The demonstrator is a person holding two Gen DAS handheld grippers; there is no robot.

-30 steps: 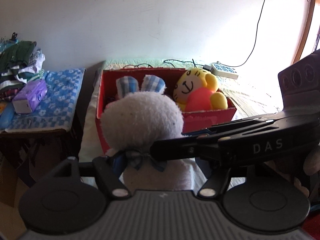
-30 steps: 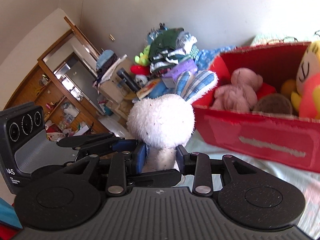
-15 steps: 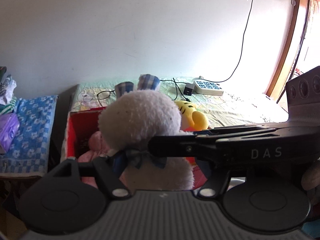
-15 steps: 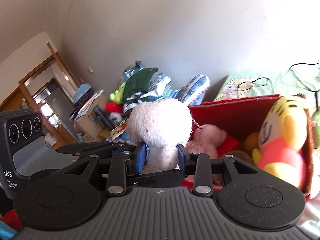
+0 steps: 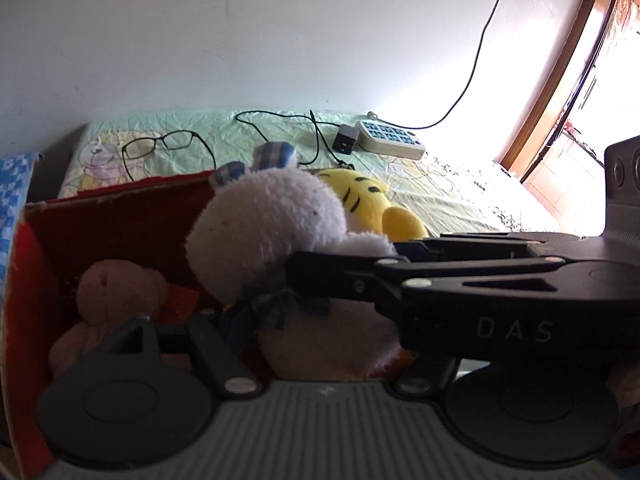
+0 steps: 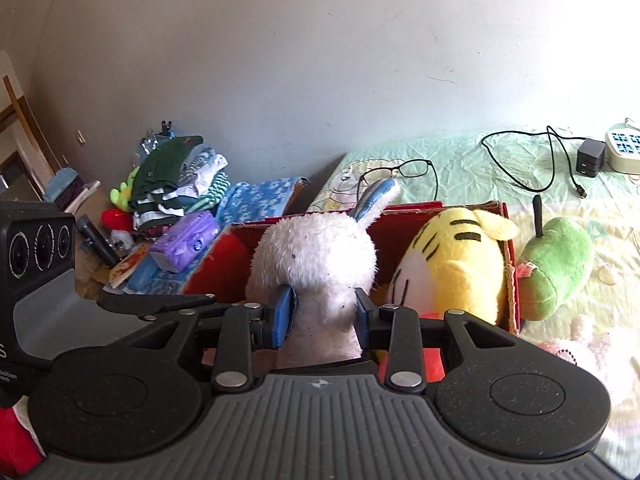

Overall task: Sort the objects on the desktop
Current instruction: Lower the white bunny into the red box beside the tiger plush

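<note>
Over the open red cardboard box (image 6: 510, 264), a fluffy white plush rabbit (image 6: 316, 260) is hanging, round-headed, with blue checked fabric ears poking up behind. The right gripper (image 6: 322, 316) is pinching the rabbit's narrow neck between its blue-padded jaws, and those jaws are closing at this moment, the pile bulging softly around the pads. The left gripper (image 5: 280, 312) is coming in from the other side; its black jaws are sitting around the toy's body just below the blue bow, though whether they are actually pressing on it cannot be told, since the right gripper's arm is crossing in front.

Down inside the box, a pinkish-brown teddy (image 5: 108, 300) is slumping against the left wall, and a yellow tiger plush (image 6: 452, 268) with black stripes is filling the right end. Just outside the box's right wall, a green apple-shaped plush (image 6: 560, 268) with a dark stem is lying on the crinkled pale-green bed sheet (image 6: 460, 152). Farther back on the sheet, thin black-framed glasses (image 6: 400, 172), a looping black cable (image 6: 520, 160) and a boxy white power strip (image 5: 390, 144) are resting near the wall.
</note>
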